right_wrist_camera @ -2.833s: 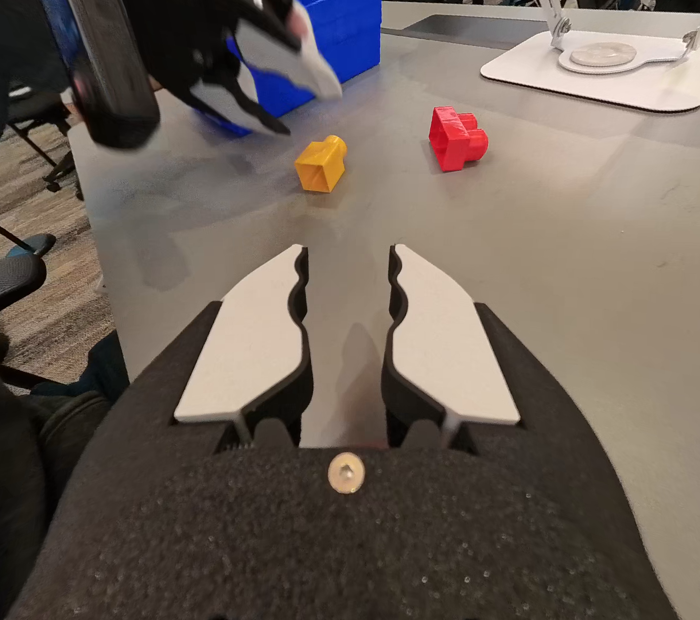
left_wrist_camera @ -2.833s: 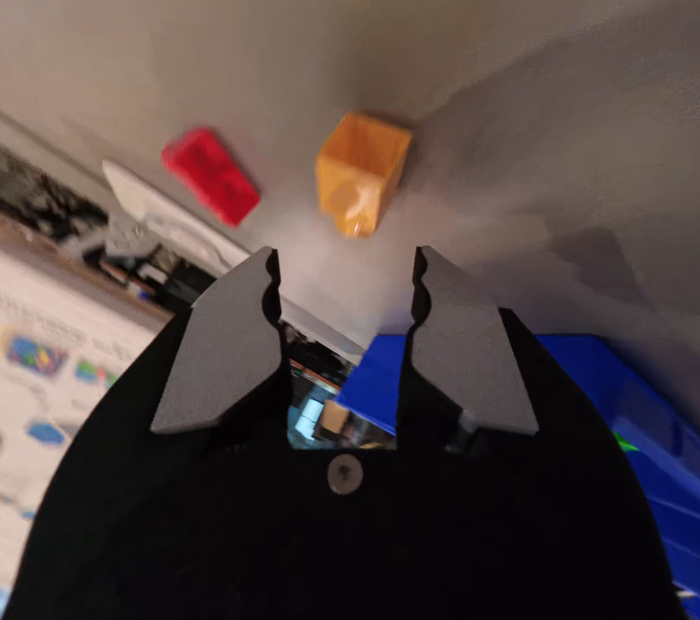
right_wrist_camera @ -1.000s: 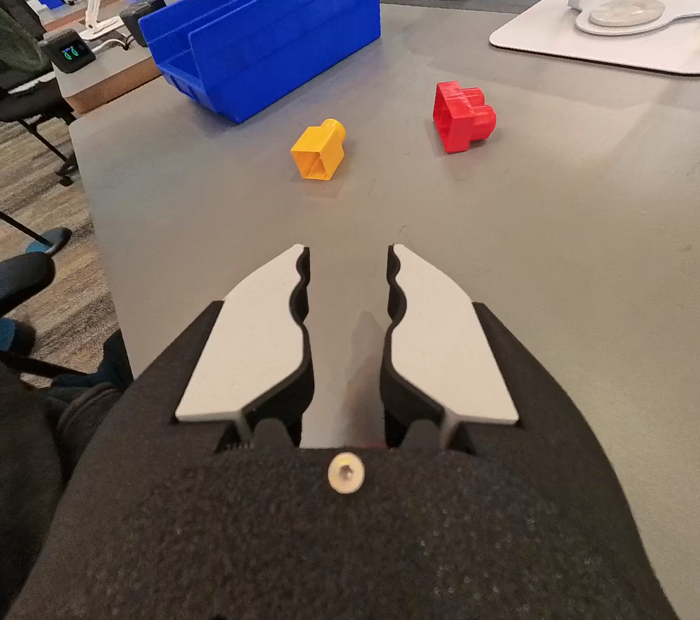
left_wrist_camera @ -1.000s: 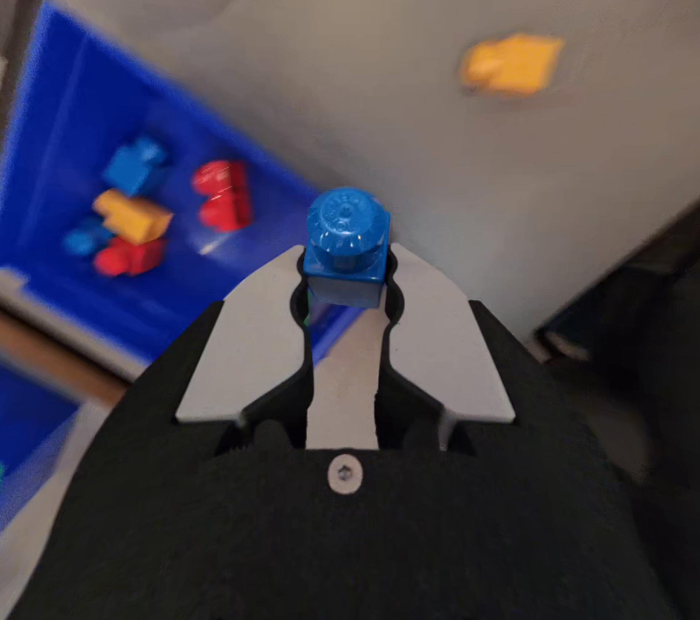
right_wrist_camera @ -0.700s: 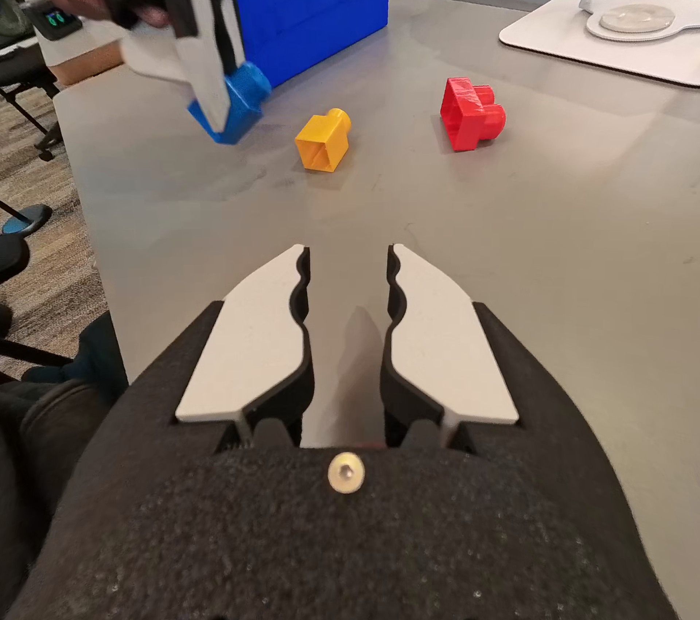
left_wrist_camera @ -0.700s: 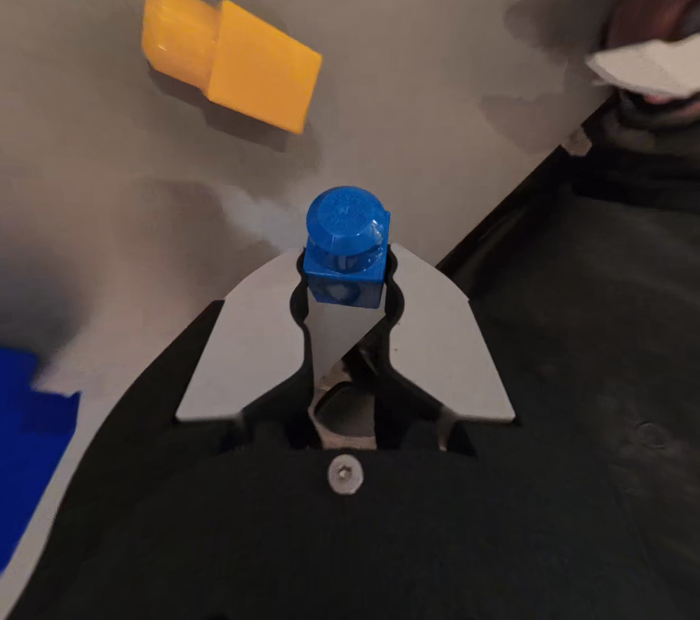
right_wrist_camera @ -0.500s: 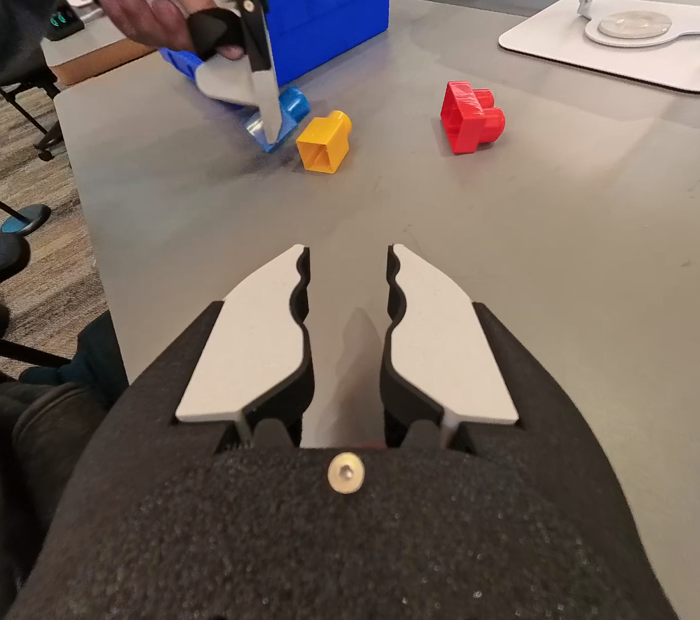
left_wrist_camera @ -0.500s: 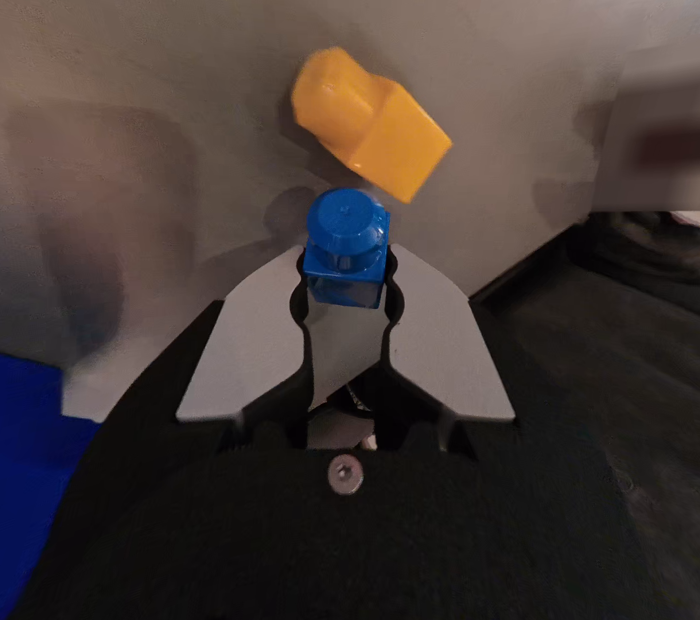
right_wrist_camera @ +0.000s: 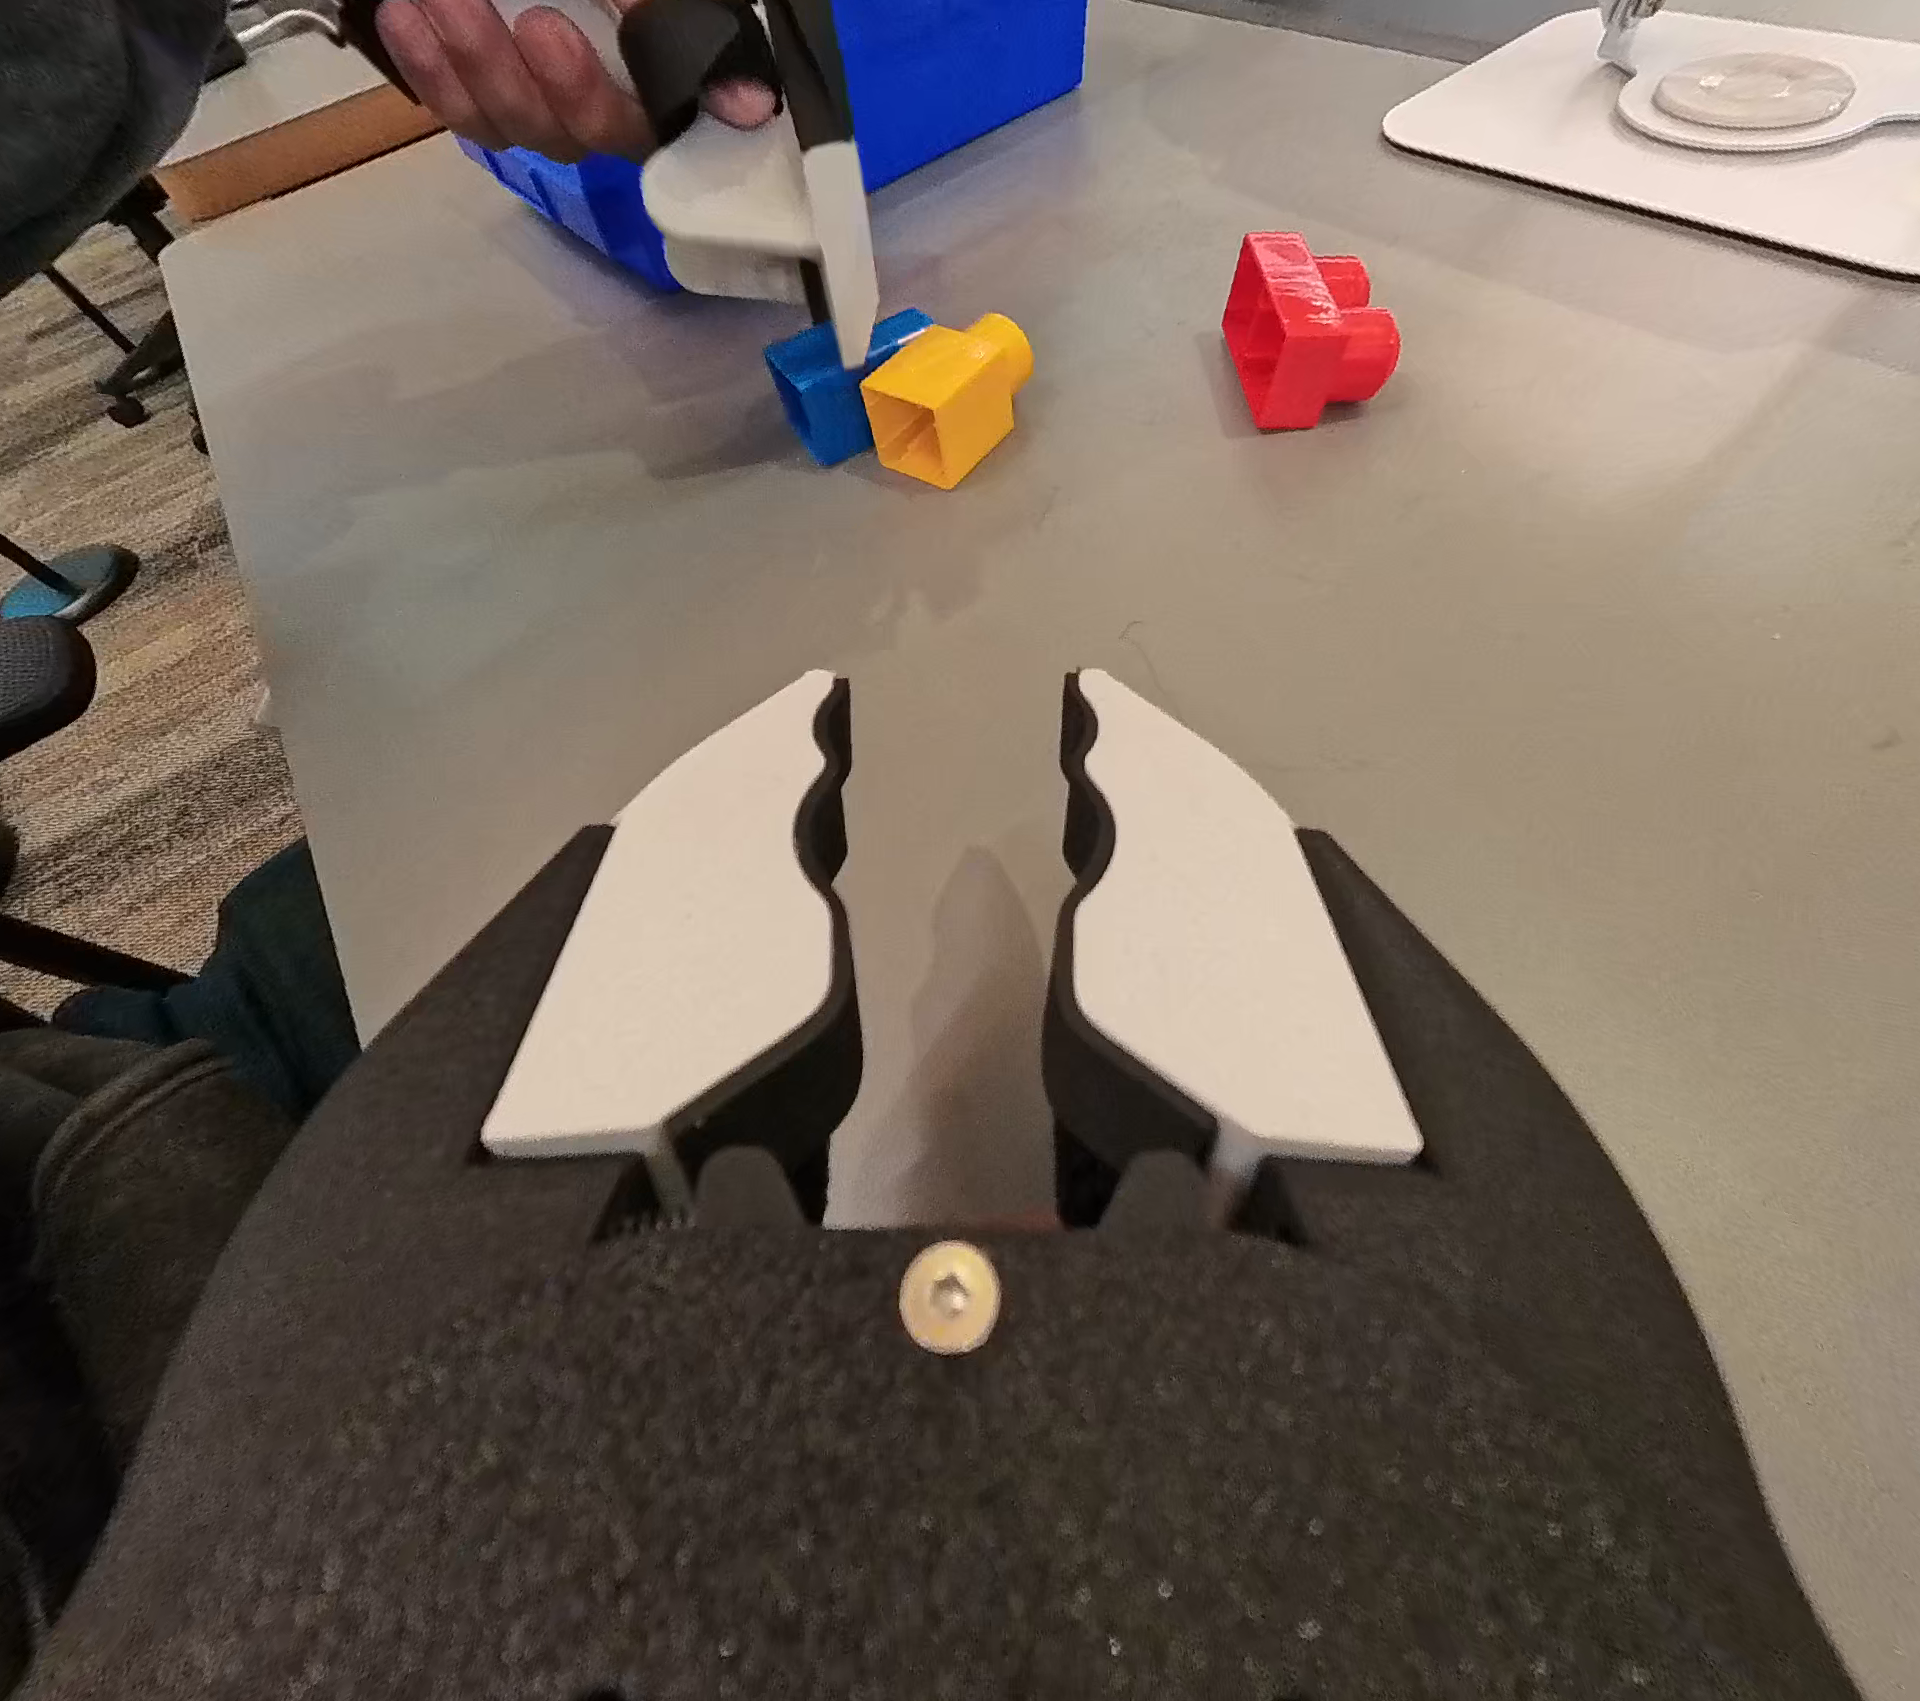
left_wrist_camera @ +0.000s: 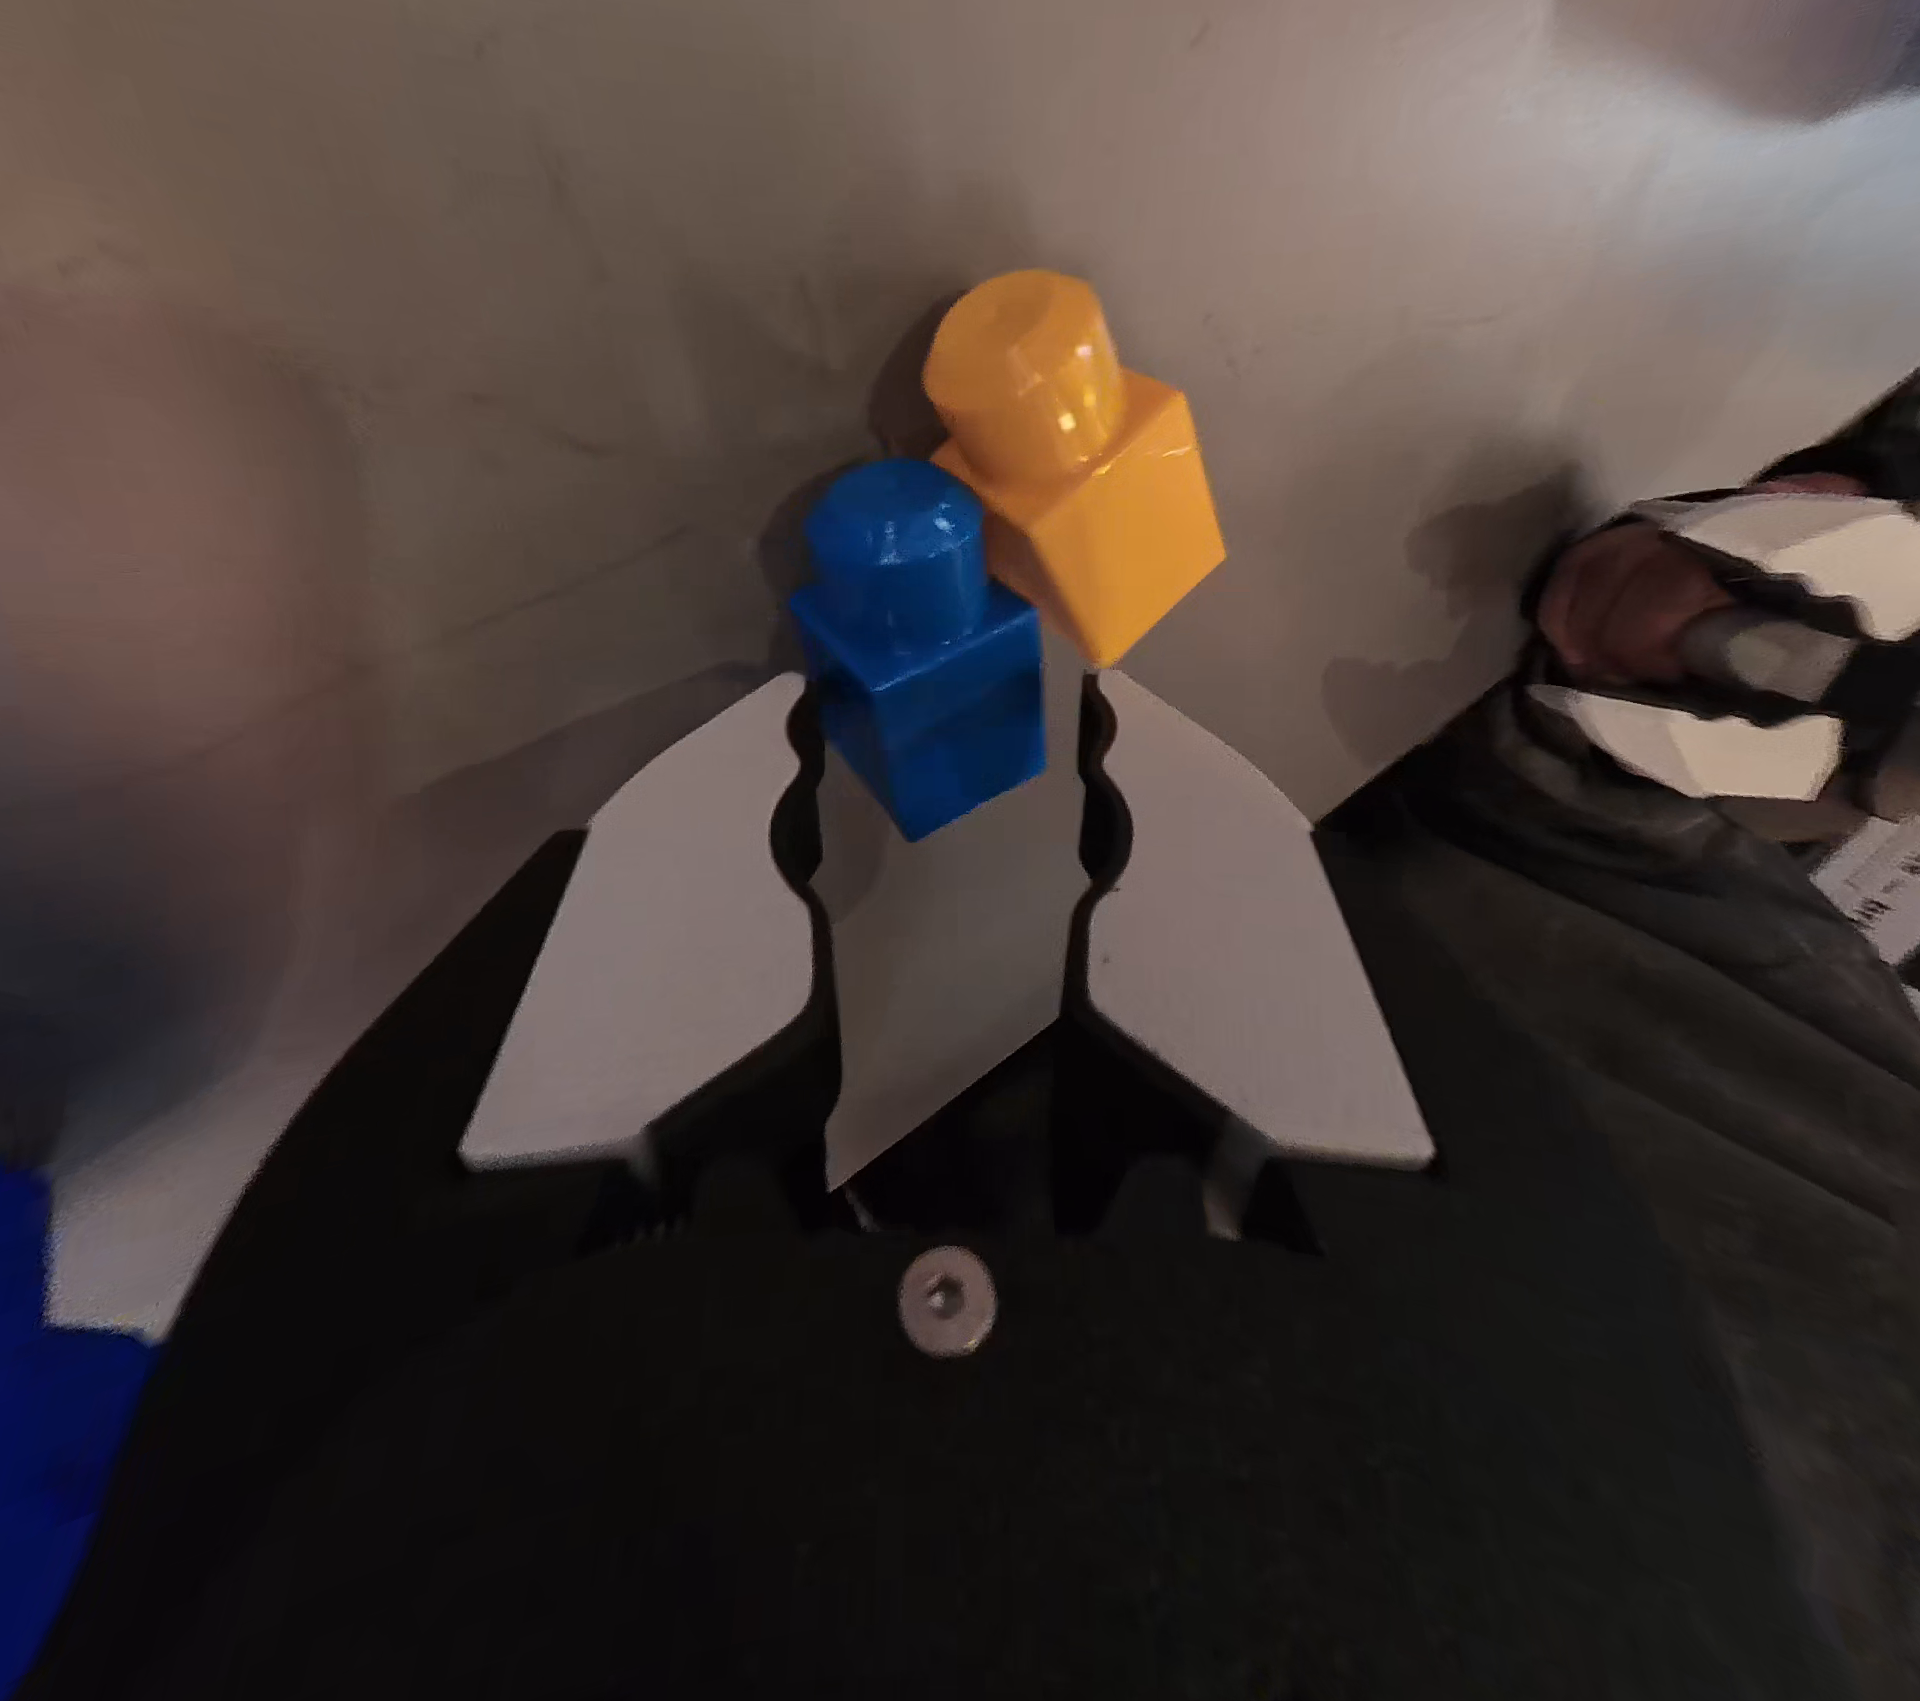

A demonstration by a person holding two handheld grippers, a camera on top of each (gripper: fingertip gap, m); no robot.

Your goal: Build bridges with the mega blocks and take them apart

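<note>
Blue block (right_wrist_camera: 821,394) laid on its side on the grey table (right_wrist_camera: 1351,664), touching the yellow block (right_wrist_camera: 940,404).

Both blocks are tipped over with long axes level and roughly parallel, studs turned toward the blue bin (right_wrist_camera: 935,10) and hollow bases toward the right gripper (right_wrist_camera: 956,695). The red block (right_wrist_camera: 1304,332) is set well apart from the yellow block, on the side away from the blue one, also on its side. The left gripper (left_wrist_camera: 951,701) is held over the blue block, jaws parted wider than it; whether a finger touches it cannot be told. The right gripper is kept parted and empty, well short of the yellow block.
</note>
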